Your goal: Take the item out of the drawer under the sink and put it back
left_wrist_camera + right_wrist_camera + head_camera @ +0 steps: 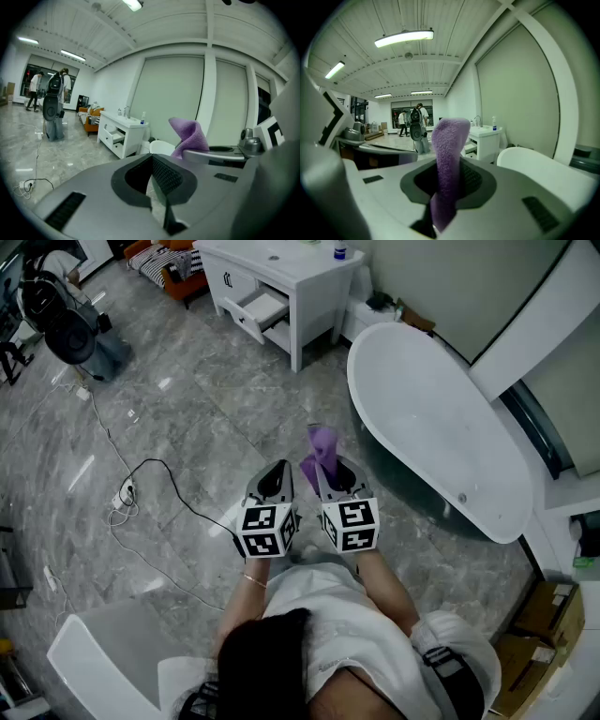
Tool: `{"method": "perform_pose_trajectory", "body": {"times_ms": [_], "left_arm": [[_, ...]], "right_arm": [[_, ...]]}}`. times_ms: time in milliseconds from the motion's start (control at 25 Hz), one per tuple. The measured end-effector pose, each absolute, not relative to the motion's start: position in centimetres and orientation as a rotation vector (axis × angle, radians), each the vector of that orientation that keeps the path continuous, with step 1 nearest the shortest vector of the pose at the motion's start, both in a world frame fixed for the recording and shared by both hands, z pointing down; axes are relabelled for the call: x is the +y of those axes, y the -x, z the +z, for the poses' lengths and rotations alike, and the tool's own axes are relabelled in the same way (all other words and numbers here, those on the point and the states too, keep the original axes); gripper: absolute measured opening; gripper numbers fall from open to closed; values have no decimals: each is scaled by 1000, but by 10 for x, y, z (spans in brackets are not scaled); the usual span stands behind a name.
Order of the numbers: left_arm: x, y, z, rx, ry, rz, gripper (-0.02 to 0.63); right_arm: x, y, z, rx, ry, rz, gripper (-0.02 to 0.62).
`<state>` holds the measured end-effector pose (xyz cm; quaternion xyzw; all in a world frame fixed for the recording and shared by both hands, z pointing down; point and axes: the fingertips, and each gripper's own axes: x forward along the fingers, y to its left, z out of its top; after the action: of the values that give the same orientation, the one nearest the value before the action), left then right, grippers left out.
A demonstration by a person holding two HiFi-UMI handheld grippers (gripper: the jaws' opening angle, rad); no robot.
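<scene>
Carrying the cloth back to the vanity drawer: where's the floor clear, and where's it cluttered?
Bare grey marble floor runs ahead to the white vanity, bordered right by the white oval bathtub. Left is crowded: black cable and white power strip. The right tongs hold the purple fleece cloth.
</scene>
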<state>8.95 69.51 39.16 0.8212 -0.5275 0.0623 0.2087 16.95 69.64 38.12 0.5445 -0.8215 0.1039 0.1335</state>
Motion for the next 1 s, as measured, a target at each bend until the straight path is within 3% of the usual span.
{"method": "perform_pose_trajectory", "body": {"times_ms": [1000], "left_arm": [[675,-97,399,-1474,-2256,140,3]], "right_arm": [[676,-174,389,-2436,-1541,379,86]]}}
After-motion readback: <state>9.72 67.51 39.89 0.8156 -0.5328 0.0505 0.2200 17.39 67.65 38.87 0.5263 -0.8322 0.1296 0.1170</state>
